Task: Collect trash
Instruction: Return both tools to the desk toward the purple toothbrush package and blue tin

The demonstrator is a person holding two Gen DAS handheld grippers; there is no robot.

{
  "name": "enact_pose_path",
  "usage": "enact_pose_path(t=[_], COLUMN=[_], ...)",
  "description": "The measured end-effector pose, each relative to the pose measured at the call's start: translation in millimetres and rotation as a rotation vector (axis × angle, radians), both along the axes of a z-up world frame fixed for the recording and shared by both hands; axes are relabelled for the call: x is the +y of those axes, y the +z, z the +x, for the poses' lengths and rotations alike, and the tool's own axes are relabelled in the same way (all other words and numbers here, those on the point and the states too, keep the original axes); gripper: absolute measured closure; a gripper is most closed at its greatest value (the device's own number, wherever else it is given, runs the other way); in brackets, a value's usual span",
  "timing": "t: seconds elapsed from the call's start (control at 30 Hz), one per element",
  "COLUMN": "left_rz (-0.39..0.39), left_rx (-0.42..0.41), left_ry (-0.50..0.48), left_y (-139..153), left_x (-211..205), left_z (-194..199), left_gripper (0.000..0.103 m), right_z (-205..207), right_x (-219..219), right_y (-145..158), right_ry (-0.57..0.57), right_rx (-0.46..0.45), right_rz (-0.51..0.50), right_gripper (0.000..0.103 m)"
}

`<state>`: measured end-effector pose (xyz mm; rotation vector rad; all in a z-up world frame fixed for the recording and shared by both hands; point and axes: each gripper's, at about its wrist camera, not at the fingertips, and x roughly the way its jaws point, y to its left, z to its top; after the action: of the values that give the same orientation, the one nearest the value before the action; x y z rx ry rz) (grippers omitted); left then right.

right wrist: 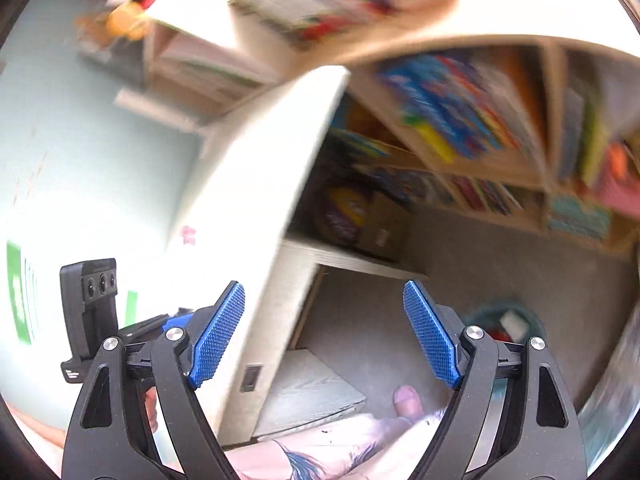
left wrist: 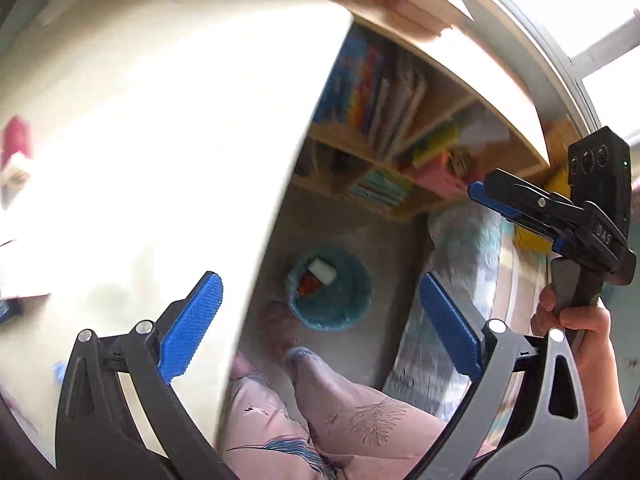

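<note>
While both tools are hanging above the floor with nothing between their pads, the trash already collected is sitting in a teal bin just below the centre of the left wrist view, and the same bin is showing at the lower right of the right wrist view, partly hidden behind a blue pad. The left gripper is standing wide, its jaws spread far apart and empty. The right gripper is standing equally wide and is also carrying nothing; it is appearing again at the right edge of the left wrist view, held in the person's right hand.

Inside the bin a white block-like piece is lying against a red item; both are looking like light packaging, probably thin card or foam that is giving way under a hard squeeze, so a gentle pinch across a narrow edge would be suiting them better than a full clamp. The bin itself is appearing soft-walled and lined, likely light, and its rim would be the natural place to take hold.

A white table is filling the left half of the left wrist view, overexposed and blurred. Small items are sitting at its far left edge, but whether they are trash I cannot tell. A bookshelf is occupying the upper right, and the person's legs are showing along the bottom.
</note>
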<state>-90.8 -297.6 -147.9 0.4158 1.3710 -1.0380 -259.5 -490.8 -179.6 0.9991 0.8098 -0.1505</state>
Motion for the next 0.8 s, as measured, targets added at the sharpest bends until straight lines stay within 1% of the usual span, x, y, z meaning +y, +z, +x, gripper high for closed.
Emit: enact_pose_path(t=[0.17,0.3,0.4,0.53,0.67,0.8], left_rz=[-0.029,-0.015,-0.013,-0.005,0.011,0.028], left_rx=[-0.055,-0.092,-0.103,-0.132,-0.151,-0.161], left_ry=[0.207,0.389,0.524,0.682,0.815,0.886], left_y=[24,31,35,39,41,37], left_x=[60,122,170,230,281,315], left_z=[37,63,76,88,94,97], left_gripper=[0.007,0.007,0.007,0.007,0.007,0.007], right_z=[75,135,177,219,248,272], right_x=[27,61,91,141,189,230], right_y=[26,39,48,57,64,66], right_ry=[0.208,0.380,0.504,0.653,0.777,0.889], right_rx=[-0.048,-0.071,-0.091,-0.115,-0.113,-0.109], right_rz=[-0.039,-0.056,-0.065,-0.081,-0.108,-0.145], right_gripper=[0.021,0.021,0.021,0.021,0.021,0.021])
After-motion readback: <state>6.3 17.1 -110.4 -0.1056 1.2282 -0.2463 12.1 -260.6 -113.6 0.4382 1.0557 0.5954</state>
